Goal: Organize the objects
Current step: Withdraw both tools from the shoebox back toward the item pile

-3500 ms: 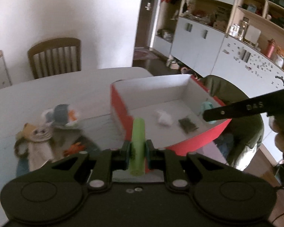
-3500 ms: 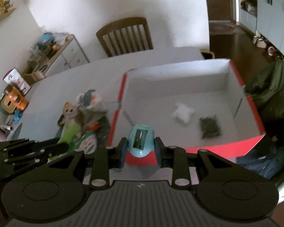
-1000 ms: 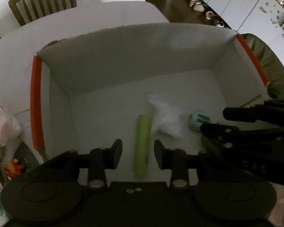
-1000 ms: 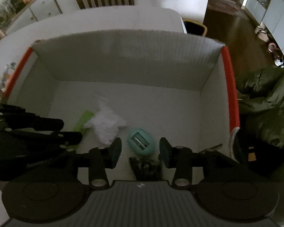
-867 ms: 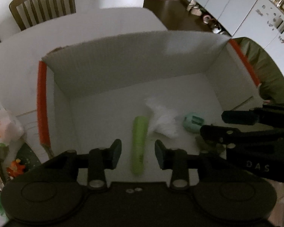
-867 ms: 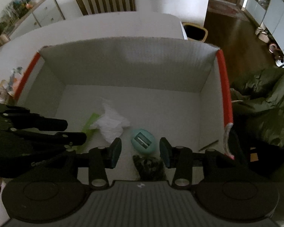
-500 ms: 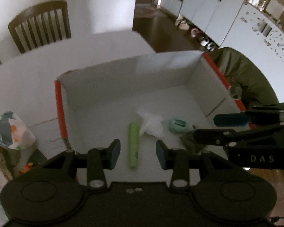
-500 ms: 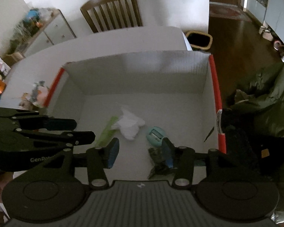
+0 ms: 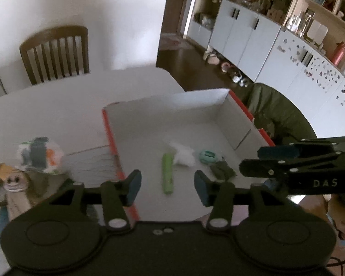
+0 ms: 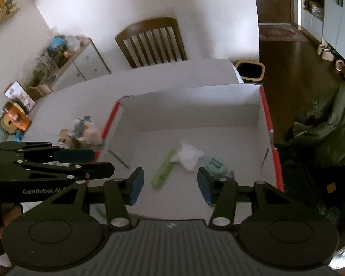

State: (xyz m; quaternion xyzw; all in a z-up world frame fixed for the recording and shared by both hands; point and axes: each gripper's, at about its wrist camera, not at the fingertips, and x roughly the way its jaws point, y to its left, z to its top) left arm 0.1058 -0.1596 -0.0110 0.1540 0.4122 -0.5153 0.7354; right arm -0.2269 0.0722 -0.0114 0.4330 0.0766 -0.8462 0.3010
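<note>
A white box with a red rim (image 9: 108, 124) (image 10: 268, 115) stands on the table. Inside lie a green tube (image 9: 167, 172) (image 10: 164, 169), a white crumpled wad (image 9: 182, 154) (image 10: 188, 154), a teal sharpener (image 9: 208, 156) (image 10: 215, 163) and a dark packet (image 9: 222, 170). My left gripper (image 9: 167, 187) is open and empty above the box's near edge. My right gripper (image 10: 170, 188) is open and empty, held above the box's near side. Each gripper shows in the other's view, the right (image 9: 287, 158) and the left (image 10: 57, 161).
Left of the box lie a patterned pouch (image 9: 40, 155) (image 10: 86, 130), a small plush figure (image 9: 11, 181) and other small items. A wooden chair (image 9: 55, 53) (image 10: 151, 42) stands behind the table. A green jacket (image 9: 278, 115) (image 10: 326, 124) hangs right of the box.
Both grippers let go of the green tube and the teal sharpener inside the box, then rose and drew back; the box now looks smaller and farther.
</note>
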